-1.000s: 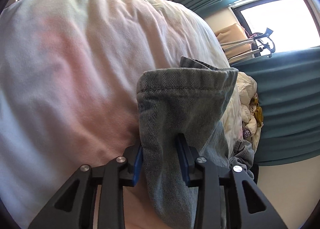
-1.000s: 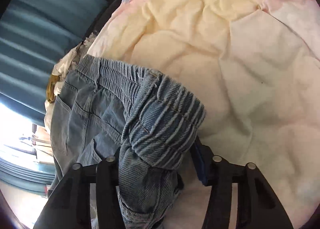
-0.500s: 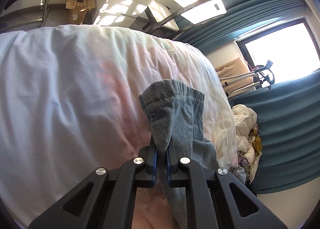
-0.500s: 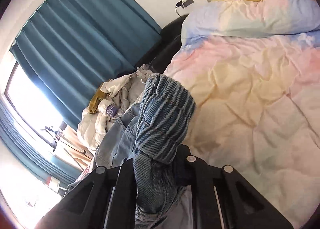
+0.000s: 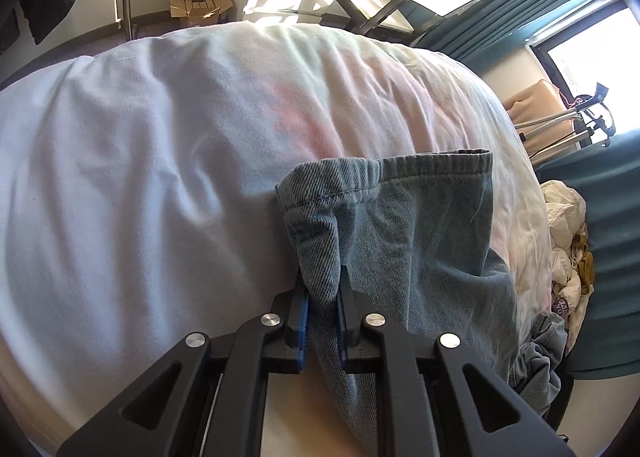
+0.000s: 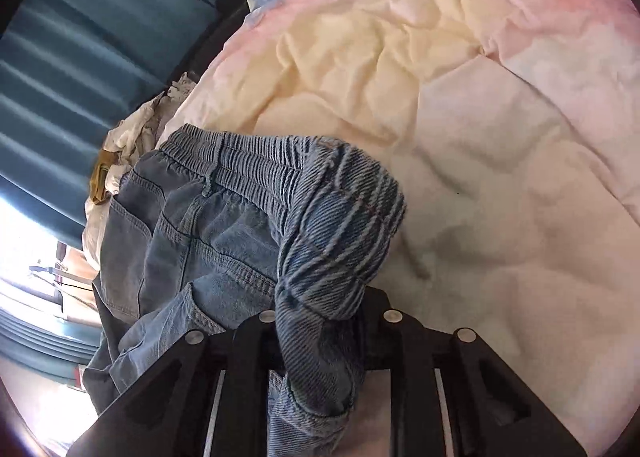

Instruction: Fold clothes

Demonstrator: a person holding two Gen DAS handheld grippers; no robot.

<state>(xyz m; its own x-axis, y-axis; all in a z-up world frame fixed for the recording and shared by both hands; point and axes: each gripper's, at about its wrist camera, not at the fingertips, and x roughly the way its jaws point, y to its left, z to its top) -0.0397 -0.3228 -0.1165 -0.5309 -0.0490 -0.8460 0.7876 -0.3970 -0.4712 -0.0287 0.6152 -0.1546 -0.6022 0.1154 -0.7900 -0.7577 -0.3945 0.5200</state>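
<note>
Since 0.5 s ago, pale blue denim trousers (image 5: 420,257) have been lowered and spread over the pastel quilt (image 5: 160,177). Left gripper (image 5: 322,317) and right gripper (image 6: 320,321) are each clenched on waistband corners, keeping it taut for flat laying.

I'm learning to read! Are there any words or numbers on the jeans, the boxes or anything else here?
No words or numbers can be read here.
Pale blue denim jeans: no label or tag with writing shows.
Brown cardboard boxes by the far wall: any print is too small and blurred.
Purple patch on the crumpled cream clothes pile: it may carry print, but it is too blurred to read.
</note>
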